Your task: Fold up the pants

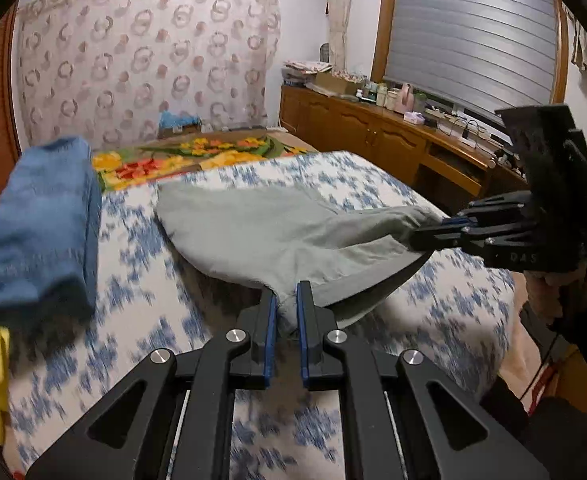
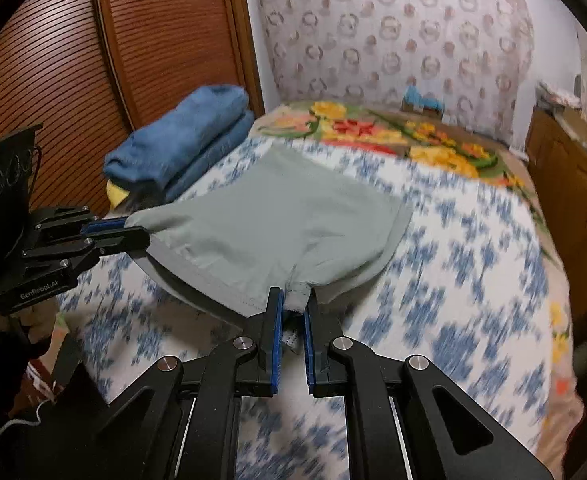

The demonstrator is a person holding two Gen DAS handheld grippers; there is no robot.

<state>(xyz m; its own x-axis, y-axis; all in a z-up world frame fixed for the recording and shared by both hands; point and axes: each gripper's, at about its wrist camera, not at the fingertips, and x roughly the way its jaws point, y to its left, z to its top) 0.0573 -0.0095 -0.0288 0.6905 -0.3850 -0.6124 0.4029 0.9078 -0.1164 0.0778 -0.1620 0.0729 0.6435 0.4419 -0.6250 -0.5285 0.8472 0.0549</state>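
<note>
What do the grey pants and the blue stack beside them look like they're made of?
Grey pants: thin matte woven fabric, likely cotton or a blend; it drapes limply between the grippers and shows a stitched hem.
Folded blue towels: thick, fuzzy cloth, probably terry or fleece; bulky rounded folds. Blur leaves the weave unclear.

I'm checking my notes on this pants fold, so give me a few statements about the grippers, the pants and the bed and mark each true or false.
1. Both grippers pinch the grey pants. True: left gripper and right gripper each clamp an edge.
2. The pants hang entirely clear of the bed. False: their far part lies on the blue-and-white bedspread.
3. A folded blue towel sits beside the pants. True.
4. The window shutter is raised. False: it is down.
</note>
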